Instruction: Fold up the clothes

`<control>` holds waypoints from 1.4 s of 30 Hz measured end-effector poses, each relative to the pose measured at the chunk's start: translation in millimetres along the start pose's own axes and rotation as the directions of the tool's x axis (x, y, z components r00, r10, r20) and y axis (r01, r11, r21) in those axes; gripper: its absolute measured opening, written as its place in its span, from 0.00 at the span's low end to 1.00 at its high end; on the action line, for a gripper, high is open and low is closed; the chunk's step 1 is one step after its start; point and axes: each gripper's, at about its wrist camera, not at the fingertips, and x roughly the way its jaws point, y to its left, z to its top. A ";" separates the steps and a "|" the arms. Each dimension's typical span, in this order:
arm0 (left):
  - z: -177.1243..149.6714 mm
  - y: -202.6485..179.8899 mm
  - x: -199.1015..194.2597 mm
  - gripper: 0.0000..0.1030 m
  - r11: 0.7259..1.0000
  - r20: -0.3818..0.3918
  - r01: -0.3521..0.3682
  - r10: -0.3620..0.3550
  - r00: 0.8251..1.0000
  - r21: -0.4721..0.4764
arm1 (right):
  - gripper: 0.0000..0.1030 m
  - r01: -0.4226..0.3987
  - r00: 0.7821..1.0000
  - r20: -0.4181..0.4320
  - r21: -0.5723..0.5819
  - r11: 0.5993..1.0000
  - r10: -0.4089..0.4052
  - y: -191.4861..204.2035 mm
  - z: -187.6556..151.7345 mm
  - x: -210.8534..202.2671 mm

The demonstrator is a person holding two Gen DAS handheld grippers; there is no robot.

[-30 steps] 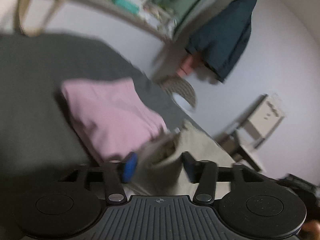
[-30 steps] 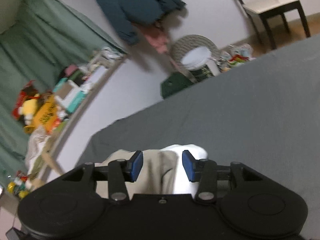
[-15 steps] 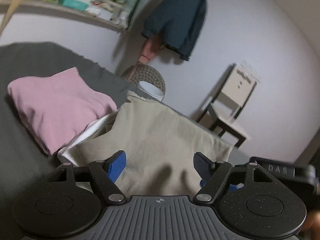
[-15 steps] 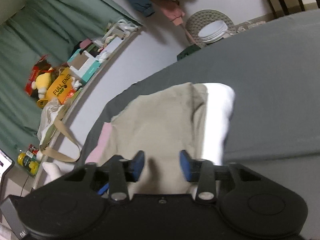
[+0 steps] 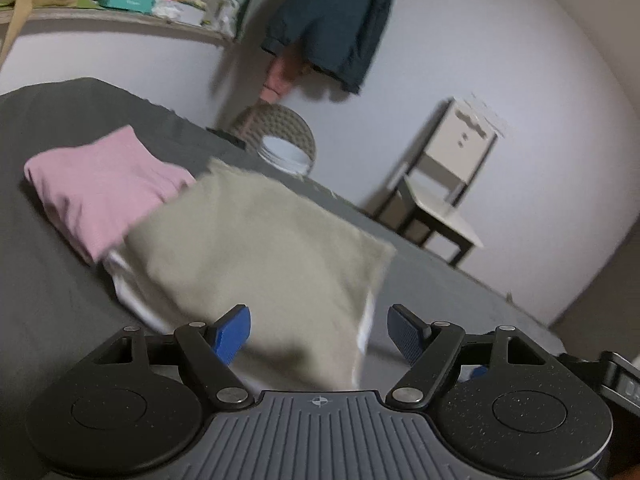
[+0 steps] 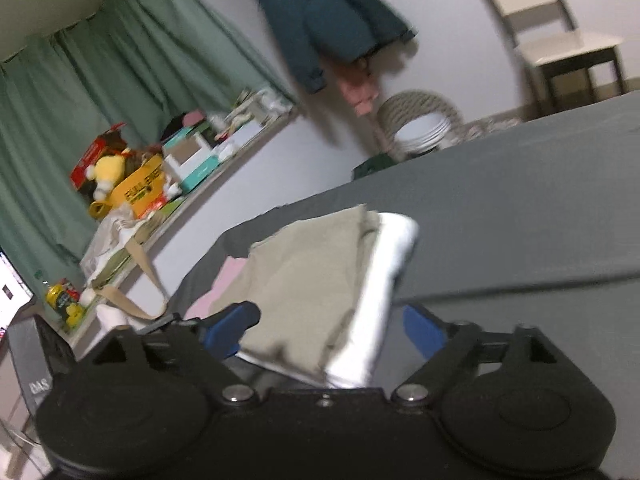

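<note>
Because the folded beige garment (image 5: 260, 248) looks soft, light and floppy, grasp its doubled near edge; left claw (image 5: 319, 332) and right claw (image 6: 325, 328) gape, empty.

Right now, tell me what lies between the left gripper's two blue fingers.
In the left wrist view, the folded beige garment lies in the gap between the open left gripper's fingers, with a white garment showing beneath its edge.

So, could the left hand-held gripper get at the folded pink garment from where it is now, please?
Probably yes: the pink garment lies exposed on the grey bed ahead-left of the open left hand-held gripper; only its right edge is covered by the beige garment.
</note>
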 end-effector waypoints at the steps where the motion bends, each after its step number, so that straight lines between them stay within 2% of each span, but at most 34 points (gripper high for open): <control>1: -7.4 -5.6 -9.3 0.74 1.000 -0.011 0.004 -0.003 1.000 0.022 | 0.90 0.017 1.000 0.003 -0.012 1.000 -0.017 -0.9 -5.9 -9.2; 3: -23.9 -17.2 -26.3 0.80 0.998 -0.032 0.011 -0.009 0.999 0.067 | 0.96 0.052 0.999 0.010 -0.035 0.998 -0.051 -2.8 -17.7 -27.6; 5: -39.4 -26.5 -40.7 0.91 0.996 -0.042 0.002 0.002 0.999 0.090 | 1.00 0.089 0.996 0.008 -0.052 0.995 -0.089 -5.6 -29.7 -43.6; 8: -61.5 -38.3 -58.2 0.92 0.995 -0.055 -0.034 0.039 0.998 0.094 | 1.00 0.158 0.987 0.003 -0.070 0.985 -0.158 -9.3 -47.7 -63.1; 11: -78.0 -46.9 -62.9 0.92 0.992 -0.104 -0.074 0.085 0.991 0.101 | 1.00 0.226 0.974 0.010 -0.075 0.971 -0.226 -12.2 -66.1 -76.6; 15: -93.7 -52.8 -62.3 0.92 0.987 -0.135 -0.138 0.148 0.980 0.080 | 1.00 0.312 0.949 -0.018 -0.124 0.942 -0.316 -10.4 -82.2 -77.2; 19: -108.6 -52.8 -55.5 0.92 0.964 -0.155 -0.262 0.265 0.952 0.040 | 1.00 0.404 0.909 -0.020 -0.204 0.892 -0.416 -6.8 -89.4 -72.2; 24: -117.6 -46.7 -49.2 0.92 0.941 -0.201 -0.338 0.333 0.921 0.007 | 1.00 0.462 0.879 -0.025 -0.200 0.864 -0.476 -12.1 -93.4 -66.6; 27: -112.8 -45.1 -43.3 0.92 0.921 -0.241 -0.389 0.384 0.891 0.028 | 1.00 0.515 0.846 -0.029 -0.210 0.831 -0.532 -15.2 -94.3 -59.7; 30: -103.6 -45.7 -38.0 0.92 0.902 -0.283 -0.427 0.428 0.859 0.069 | 1.00 0.547 0.824 -0.015 -0.237 0.803 -0.566 -13.5 -96.1 -57.1; 33: -98.3 -49.0 -41.2 0.92 0.879 -0.242 -0.465 0.477 0.845 0.109 | 1.00 0.578 0.799 -0.007 -0.273 0.769 -0.602 -8.9 -98.1 -54.9; 37: -95.0 -52.4 -54.0 0.92 0.859 -0.152 -0.496 0.511 0.846 0.128 | 1.00 0.609 0.762 -0.008 -0.330 0.721 -0.648 -0.5 -100.8 -51.5; 39: -91.7 -56.9 -60.3 0.92 0.849 -0.108 -0.505 0.523 0.846 0.156 | 1.00 0.610 0.762 0.013 -0.350 0.710 -0.648 5.1 -103.1 -52.6; 42: -87.4 -69.4 -66.8 0.92 0.808 -0.034 -0.536 0.559 0.828 0.246 | 1.00 0.611 0.762 0.030 -0.366 0.702 -0.647 12.6 -102.6 -54.2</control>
